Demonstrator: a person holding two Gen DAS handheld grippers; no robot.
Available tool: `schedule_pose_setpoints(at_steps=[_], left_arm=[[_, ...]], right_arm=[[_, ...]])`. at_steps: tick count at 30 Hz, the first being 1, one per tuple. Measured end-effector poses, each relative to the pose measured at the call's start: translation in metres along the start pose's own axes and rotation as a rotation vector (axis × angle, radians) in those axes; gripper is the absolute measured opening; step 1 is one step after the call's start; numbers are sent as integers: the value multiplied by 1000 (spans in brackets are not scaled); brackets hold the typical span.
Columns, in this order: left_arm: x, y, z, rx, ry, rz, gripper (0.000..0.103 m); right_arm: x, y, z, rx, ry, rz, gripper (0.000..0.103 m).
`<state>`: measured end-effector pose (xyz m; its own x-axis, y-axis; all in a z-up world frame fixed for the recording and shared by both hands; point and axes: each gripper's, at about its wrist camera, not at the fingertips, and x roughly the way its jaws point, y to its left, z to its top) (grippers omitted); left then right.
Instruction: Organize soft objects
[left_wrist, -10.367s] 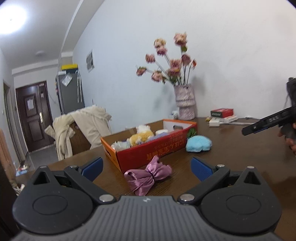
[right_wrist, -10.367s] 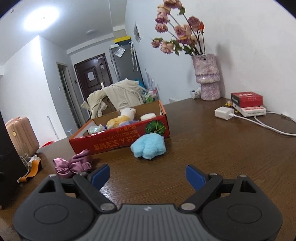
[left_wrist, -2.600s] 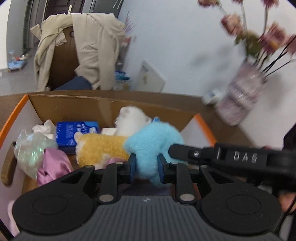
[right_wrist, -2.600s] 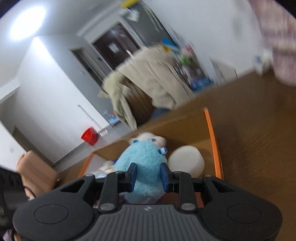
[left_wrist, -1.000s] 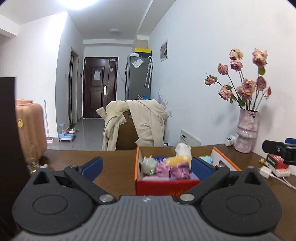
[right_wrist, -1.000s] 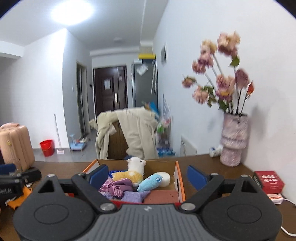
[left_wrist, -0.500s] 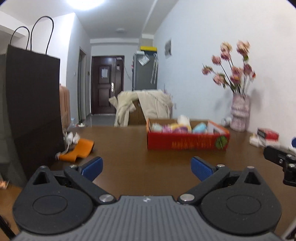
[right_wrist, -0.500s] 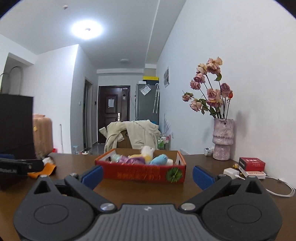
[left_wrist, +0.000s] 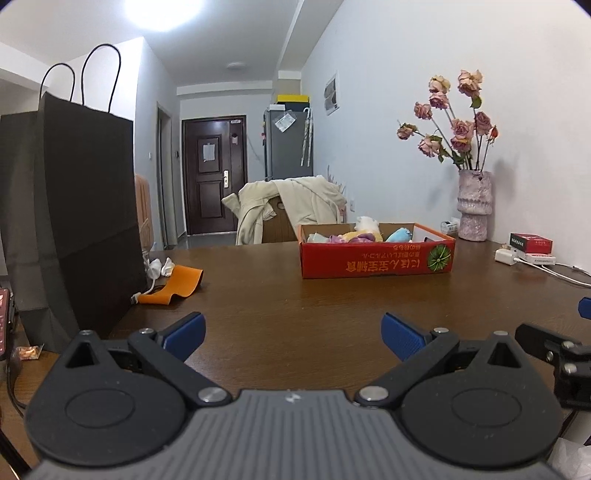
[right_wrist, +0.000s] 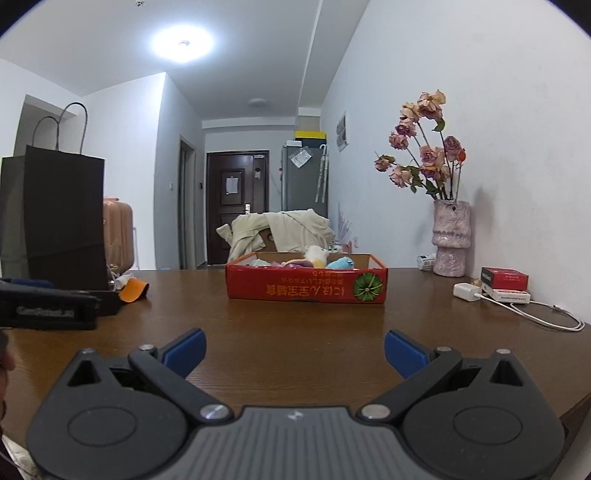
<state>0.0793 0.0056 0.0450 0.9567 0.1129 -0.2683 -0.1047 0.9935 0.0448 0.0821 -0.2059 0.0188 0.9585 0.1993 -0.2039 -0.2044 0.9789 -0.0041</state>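
In the left wrist view, the left claw (left_wrist: 291, 334) stands wide open over the brown desk (left_wrist: 295, 295), and nothing is between its blue fingers (left_wrist: 184, 330). Well ahead of it, the red box (left_wrist: 376, 254) rests on the desk. The soft toys (left_wrist: 364, 230) lie inside the box; a white one, a yellow one, a purple one and a light blue one show above its rim. A tall black paper bag (left_wrist: 70, 221) stands at the left, with an orange strap (left_wrist: 175, 284) lying beside it. At the right, a vase of dried roses (left_wrist: 474, 206) stands near the wall. The tip of the right claw (left_wrist: 585, 308) shows at the right edge.

In the right wrist view, the right claw (right_wrist: 293, 350) is also spread wide and empty above the desk (right_wrist: 295, 325). The red box (right_wrist: 306, 286) sits straight ahead, well apart from the fingers (right_wrist: 404, 356), with the soft toys (right_wrist: 317, 258) in it. A white charger (right_wrist: 467, 291) with its cable lies at the right, next to a small red carton (right_wrist: 504, 277).
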Motion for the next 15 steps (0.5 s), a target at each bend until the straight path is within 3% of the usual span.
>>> schedule_pose_setpoints(at_steps=[15], left_arm=[[0,0,1,-13,-5,-19,103]], right_arm=[[4,-3,1,16,7,-13,103]])
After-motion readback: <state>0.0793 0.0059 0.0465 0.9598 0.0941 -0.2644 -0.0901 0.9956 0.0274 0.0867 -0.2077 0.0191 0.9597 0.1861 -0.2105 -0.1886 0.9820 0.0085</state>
